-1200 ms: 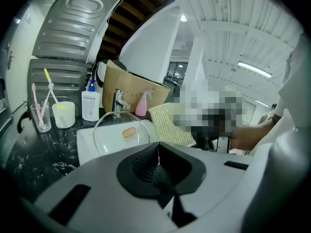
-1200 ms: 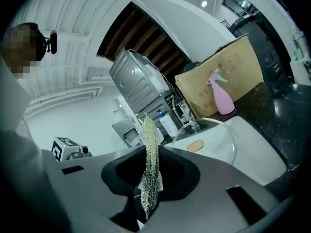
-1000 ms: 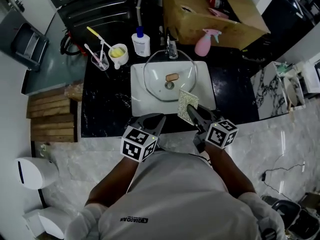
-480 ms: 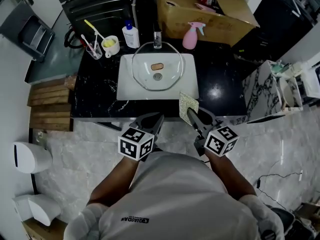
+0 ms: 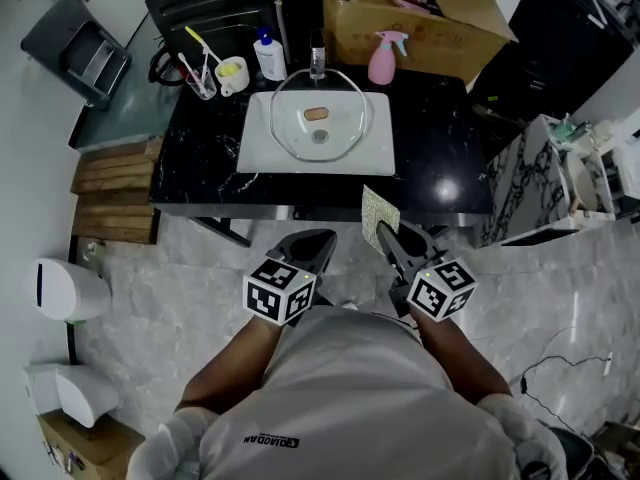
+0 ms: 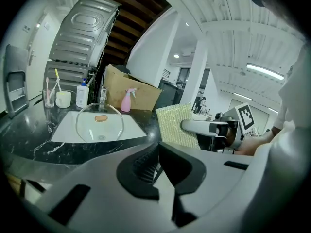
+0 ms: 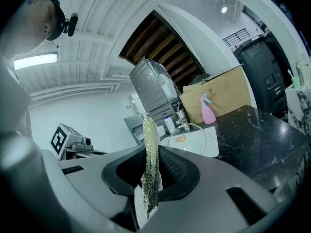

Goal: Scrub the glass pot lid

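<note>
The glass pot lid (image 5: 320,114) lies over the basin of the white sink (image 5: 262,148), a brown knob at its centre. Both grippers hang in front of the counter, over the floor, well short of the lid. My right gripper (image 5: 386,231) is shut on a yellow-green scrub pad (image 5: 378,209), which shows edge-on between its jaws (image 7: 149,155). My left gripper (image 5: 316,240) is shut with nothing in it (image 6: 158,152). In the left gripper view the lid (image 6: 99,123) lies ahead to the left and the pad (image 6: 176,125) to the right.
A black marble counter (image 5: 440,158) surrounds the sink, with the faucet (image 5: 318,63) behind it. A pink spray bottle (image 5: 382,58), a soap bottle (image 5: 268,56), a cup with brushes (image 5: 232,73) and a cardboard box (image 5: 420,18) stand at the back. Wooden slats (image 5: 110,193) lie left.
The view has pulled back from the sink. Both grippers have come off the sink's front edge and now hang over the floor; the pad stays in the right gripper.
</note>
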